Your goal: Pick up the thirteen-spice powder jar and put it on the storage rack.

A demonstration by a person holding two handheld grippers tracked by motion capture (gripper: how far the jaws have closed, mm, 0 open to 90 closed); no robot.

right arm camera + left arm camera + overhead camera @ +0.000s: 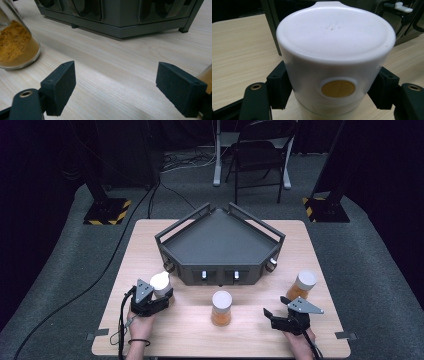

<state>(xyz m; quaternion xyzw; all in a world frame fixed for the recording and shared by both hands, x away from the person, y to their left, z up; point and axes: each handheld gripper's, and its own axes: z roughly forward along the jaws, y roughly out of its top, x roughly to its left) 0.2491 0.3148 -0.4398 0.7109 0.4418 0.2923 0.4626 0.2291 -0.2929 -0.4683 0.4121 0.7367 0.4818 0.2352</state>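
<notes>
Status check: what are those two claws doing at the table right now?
Left claw shut on white-lidded spice jar. Right claw open, nothing between its pads. Dark grey rack beyond; path unobstructed.

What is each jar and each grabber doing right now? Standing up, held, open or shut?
Left jar: upright, white lid on, gripped.
Left gripper: shut on the left jar, fingers pressing its sides.
Middle jar: upright, lid on, free.
Right jar: upright, lid on, free.
Right gripper: open, nothing between its fingers.
Grey rack: top tray bare.

No words, brand names or numbers can be read anywhere: not on any jar, the rack, or the worktop.
</notes>
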